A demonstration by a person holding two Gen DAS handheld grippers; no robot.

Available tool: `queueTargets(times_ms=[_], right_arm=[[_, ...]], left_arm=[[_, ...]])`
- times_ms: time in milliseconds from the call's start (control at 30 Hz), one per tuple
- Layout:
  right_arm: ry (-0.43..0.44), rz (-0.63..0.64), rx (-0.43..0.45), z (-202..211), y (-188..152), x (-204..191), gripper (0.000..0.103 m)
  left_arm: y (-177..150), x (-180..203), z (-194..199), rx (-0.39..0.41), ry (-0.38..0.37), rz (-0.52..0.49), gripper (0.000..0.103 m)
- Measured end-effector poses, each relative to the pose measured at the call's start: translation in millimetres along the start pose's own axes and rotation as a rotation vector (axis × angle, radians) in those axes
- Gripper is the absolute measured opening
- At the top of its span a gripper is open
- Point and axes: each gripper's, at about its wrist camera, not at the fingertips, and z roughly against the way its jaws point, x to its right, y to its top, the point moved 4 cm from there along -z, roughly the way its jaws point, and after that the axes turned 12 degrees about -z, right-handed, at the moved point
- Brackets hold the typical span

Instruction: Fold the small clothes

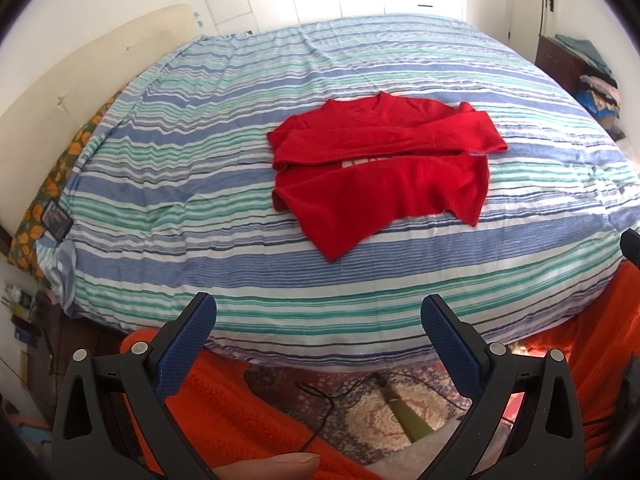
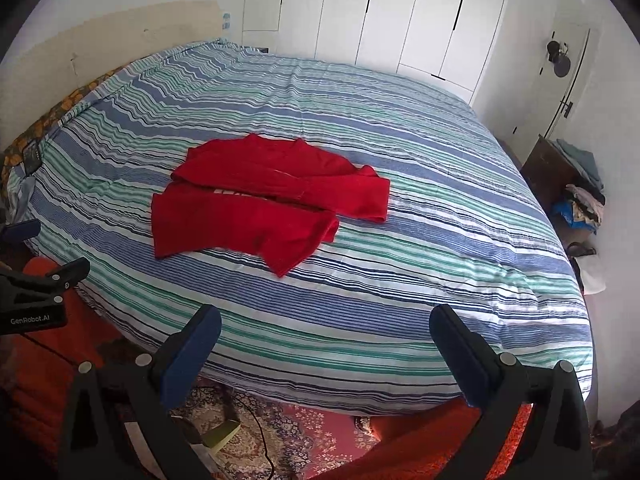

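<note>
Red knit sweater (image 1: 380, 168) lies partly folded near the middle of the striped bedspread (image 1: 200, 184), sleeves crossed over its chest, long axis running left to right. Both tongs hang back at the near edge of the bed, well apart from it: the left gripper (image 1: 318, 320) and the right gripper (image 2: 326, 328) each have jaws spread wide and hold nothing. Neither looks clearly nearer; the garment sits ahead of both

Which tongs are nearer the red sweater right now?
Neither clearly. The left tongs and right tongs both hang open off the bed's near edge, well short of the red sweater, touching nothing.
</note>
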Motion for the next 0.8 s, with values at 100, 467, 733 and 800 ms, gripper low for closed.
queueTargets(times_ms=[100, 467, 733, 800], right_arm=[[-0.012, -0.006, -0.003, -1.1, -0.3, 2.8, 0.103], [-0.029, -0.015, -0.015, -2.9, -1.3, 4.3, 0.103], [-0.035, -0.021, -0.023, -4.8, -3.2, 4.9, 0.103], [-0.037, -0.021, -0.025, -5.2, -3.2, 5.3, 0.103]], left_arm=[[-0.3, 0.6, 0.6, 0.002, -0.002, -0.005, 0.102], [-2.3, 0.3, -0.2, -0.003, -0.001, -0.005, 0.102], [-2.8, 1.6, -1.8, -0.007, 0.0, -0.009, 0.102], [-3.2, 1.8, -2.4, -0.01, 0.002, -0.01, 0.102]])
